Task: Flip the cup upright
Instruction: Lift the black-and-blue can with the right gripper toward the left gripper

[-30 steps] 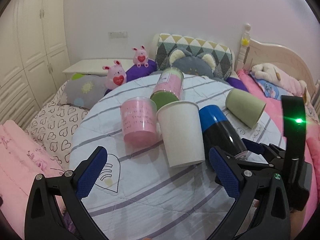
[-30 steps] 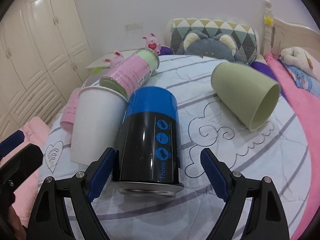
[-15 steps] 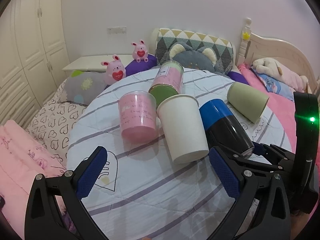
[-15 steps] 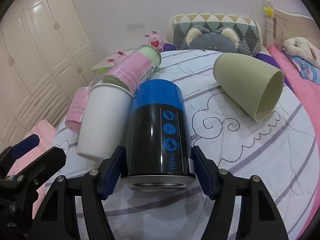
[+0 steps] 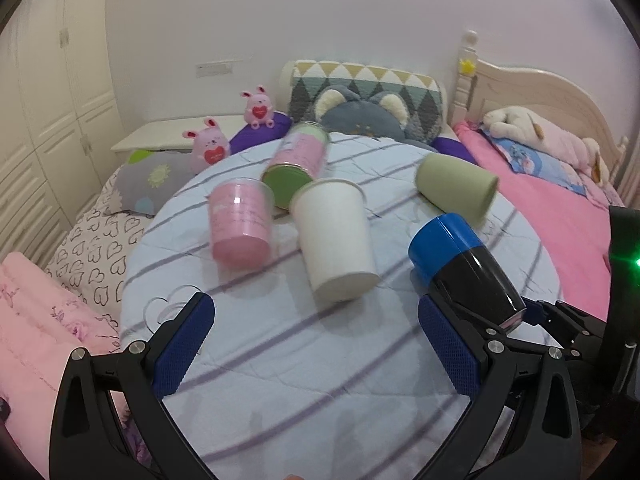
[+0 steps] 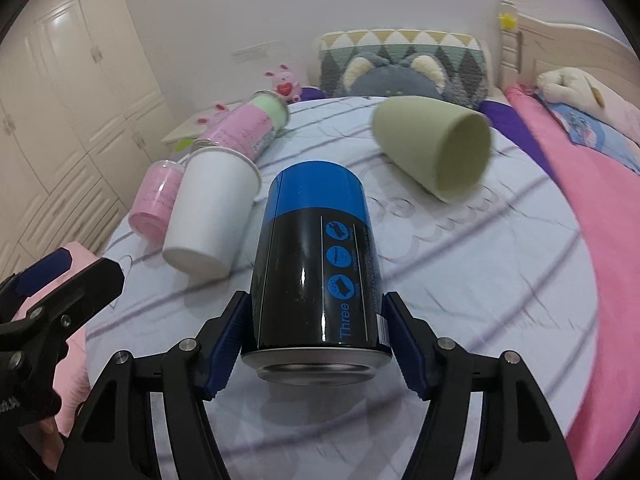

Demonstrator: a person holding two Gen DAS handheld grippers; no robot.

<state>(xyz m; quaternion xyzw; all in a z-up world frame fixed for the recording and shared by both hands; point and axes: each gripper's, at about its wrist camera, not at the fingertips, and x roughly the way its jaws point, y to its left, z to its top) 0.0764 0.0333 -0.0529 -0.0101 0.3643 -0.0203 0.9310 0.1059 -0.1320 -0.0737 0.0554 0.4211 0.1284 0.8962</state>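
My right gripper (image 6: 316, 346) is shut on the black and blue cup (image 6: 316, 256) near its metal base and holds it tilted above the round table; the cup also shows in the left wrist view (image 5: 464, 268). My left gripper (image 5: 316, 348) is open and empty over the table's near part. A white paper cup (image 5: 336, 240), a pink cup (image 5: 240, 224), a pink-green can (image 5: 298, 164) and a green cup (image 5: 456, 188) lie on their sides.
The round table (image 5: 320, 360) has a striped quilted cover. A pink bed (image 5: 560, 216) lies to the right, pillows and plush toys (image 5: 208, 148) behind, white wardrobes (image 5: 52, 100) to the left.
My right gripper closed on the black and blue cup and lifted it off the table, away from the white cup. My left gripper stayed open and drew back a little.
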